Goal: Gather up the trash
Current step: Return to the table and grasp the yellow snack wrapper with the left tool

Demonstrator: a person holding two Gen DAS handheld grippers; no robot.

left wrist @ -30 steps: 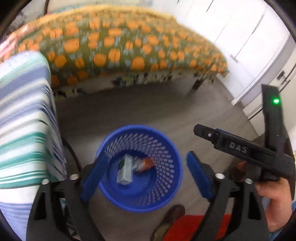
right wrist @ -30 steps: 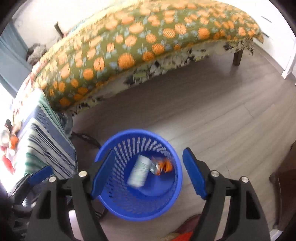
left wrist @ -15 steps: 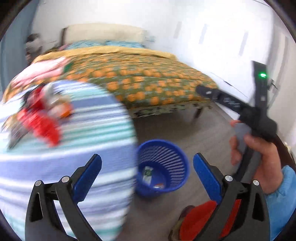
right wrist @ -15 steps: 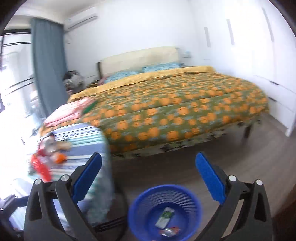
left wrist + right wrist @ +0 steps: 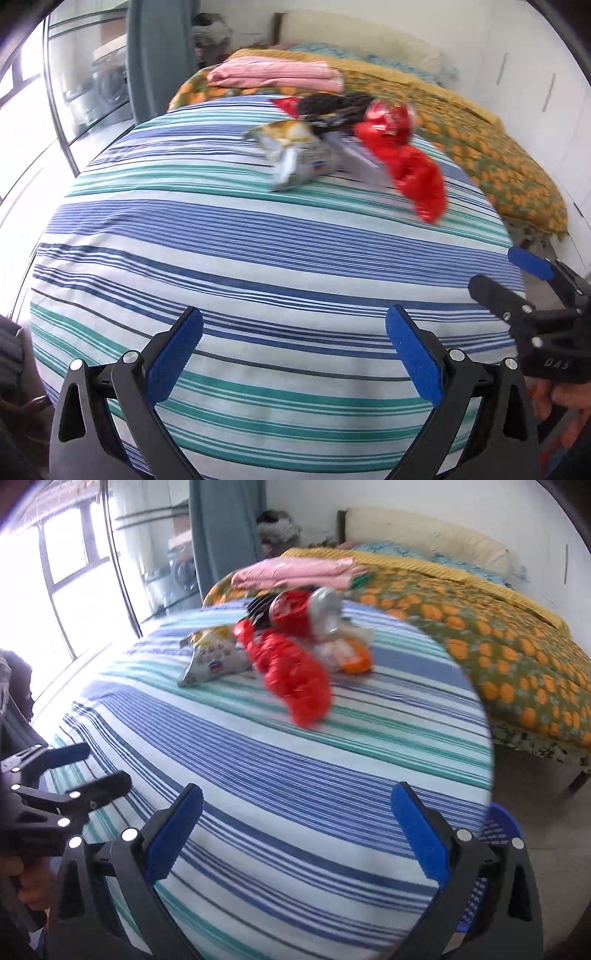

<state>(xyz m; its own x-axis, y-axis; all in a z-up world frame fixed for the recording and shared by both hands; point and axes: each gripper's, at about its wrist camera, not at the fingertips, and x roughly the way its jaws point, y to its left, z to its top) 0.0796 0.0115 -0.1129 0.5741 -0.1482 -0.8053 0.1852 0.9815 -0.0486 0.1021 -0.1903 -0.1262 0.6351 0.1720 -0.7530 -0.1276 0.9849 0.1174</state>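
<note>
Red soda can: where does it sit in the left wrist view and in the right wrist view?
Left wrist: red soda can, blurred, upper right of centre, at the far end of the trash pile.
Right wrist: the can upper centre, lying on its side, silver end facing right.
Shared landmark: the crumpled red wrapper just in front of it on the striped tablecloth.

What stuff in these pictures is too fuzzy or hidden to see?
- Red wrapper, right wrist view: motion blur, print unreadable.
- Dark item behind the can, left wrist view: blurred, partly covered.
- Blue basket, right wrist view: mostly hidden by the striped table and gripper arm; contents unseen.
</note>
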